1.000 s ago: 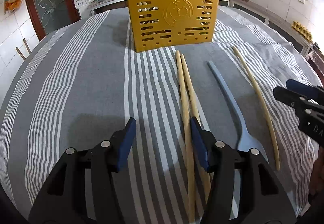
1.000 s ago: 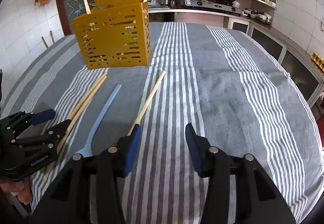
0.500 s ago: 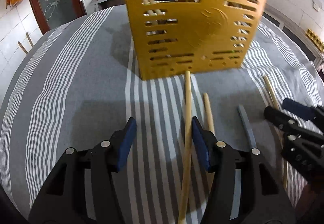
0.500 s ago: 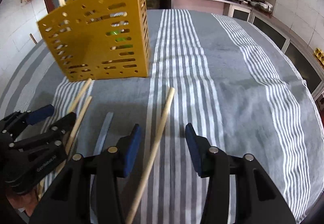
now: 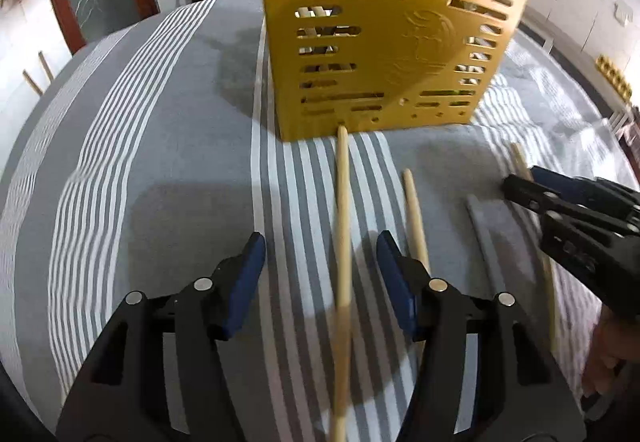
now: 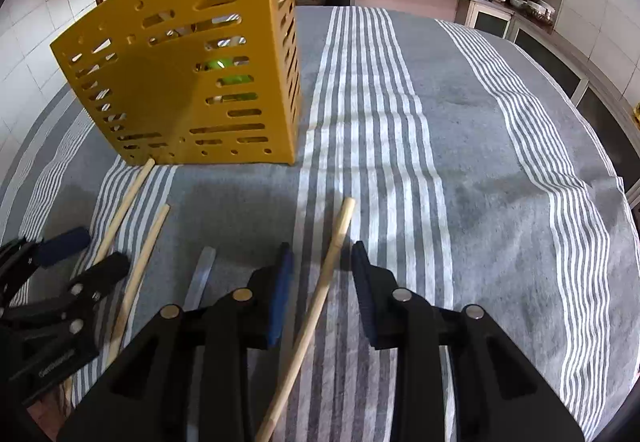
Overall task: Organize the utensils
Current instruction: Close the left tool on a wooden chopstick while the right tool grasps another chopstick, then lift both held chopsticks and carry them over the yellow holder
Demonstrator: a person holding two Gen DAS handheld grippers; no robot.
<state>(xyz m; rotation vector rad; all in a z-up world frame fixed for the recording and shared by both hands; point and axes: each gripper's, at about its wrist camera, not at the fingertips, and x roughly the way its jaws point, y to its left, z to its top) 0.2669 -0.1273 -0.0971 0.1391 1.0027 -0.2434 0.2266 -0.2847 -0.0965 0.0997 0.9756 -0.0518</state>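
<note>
Closing right tool (image 6: 320,274) around a chopstick (image 6: 316,306) lying between the pads, not yet pinched; could pivot or roll out if clamped off-centre. Left tool (image 5: 320,270) released, straddling another chopstick (image 5: 343,242) whose far tip touches the yellow holder (image 5: 384,42); shoving risks tipping it. Versus a second ago: both tools nearer the holder, right narrower.

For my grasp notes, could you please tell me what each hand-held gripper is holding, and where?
Nothing is gripped yet. Each straddles a chopstick: the left hand-held gripper stands open, the right hand-held gripper is closing, pads not pressing.
</note>
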